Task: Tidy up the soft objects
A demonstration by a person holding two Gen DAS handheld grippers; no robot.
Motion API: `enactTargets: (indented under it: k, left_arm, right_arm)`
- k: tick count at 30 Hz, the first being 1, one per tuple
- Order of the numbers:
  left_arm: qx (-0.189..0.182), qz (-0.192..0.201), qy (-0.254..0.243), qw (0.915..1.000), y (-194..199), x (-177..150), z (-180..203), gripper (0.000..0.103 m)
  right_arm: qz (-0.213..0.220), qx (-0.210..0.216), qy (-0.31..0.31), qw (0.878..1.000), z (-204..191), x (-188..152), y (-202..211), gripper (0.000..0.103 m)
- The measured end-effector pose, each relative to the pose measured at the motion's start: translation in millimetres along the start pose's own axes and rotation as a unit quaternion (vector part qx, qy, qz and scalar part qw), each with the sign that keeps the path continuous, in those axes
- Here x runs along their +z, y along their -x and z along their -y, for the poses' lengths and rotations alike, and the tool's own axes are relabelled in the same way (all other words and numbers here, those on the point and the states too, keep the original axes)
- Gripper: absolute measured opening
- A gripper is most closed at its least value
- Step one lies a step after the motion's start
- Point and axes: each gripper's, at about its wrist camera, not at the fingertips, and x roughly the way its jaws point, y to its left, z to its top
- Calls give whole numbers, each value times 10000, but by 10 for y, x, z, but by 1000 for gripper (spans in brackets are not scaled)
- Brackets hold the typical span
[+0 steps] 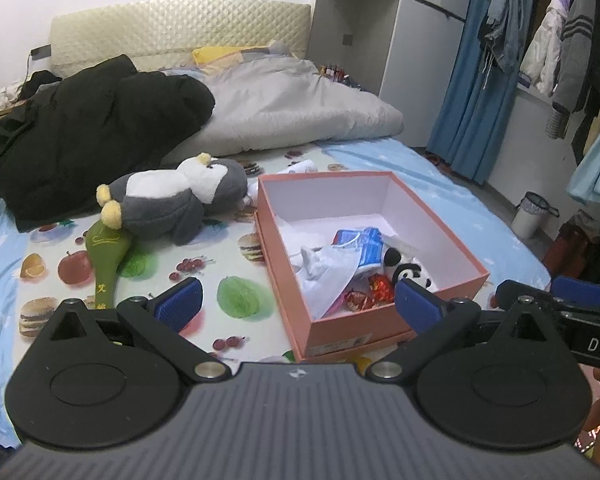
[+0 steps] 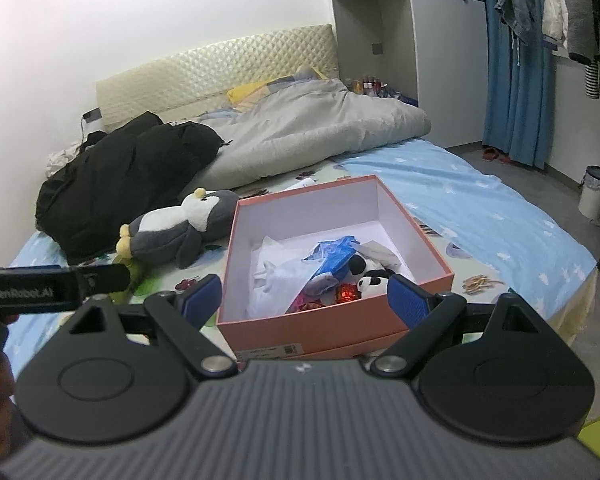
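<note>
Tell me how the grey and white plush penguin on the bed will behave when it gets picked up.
The penguin looks stuffed and furry, so it will probably squash under the pads and grip without slipping. It lies on its side with limp flippers, so they and the yellow feet will likely dangle. It seems light for its bulk and not fragile.

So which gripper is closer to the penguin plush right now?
Left. The left gripper is open just short of the penguin, which lies left of the box. The right gripper, also open, faces the box, further right.

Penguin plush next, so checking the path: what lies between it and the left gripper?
Left wrist view: a green paddle-shaped cushion beside the penguin plush, then printed sheet before the open left gripper.
</note>
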Motion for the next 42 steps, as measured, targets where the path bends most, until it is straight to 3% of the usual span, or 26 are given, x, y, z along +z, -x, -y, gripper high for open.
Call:
enactTargets:
  k: [42]
  left_arm:
    - [5, 32, 86, 10000, -24, -3, -3, 103]
  right_arm:
    - [76, 11, 39, 10000, 14, -11, 29, 91]
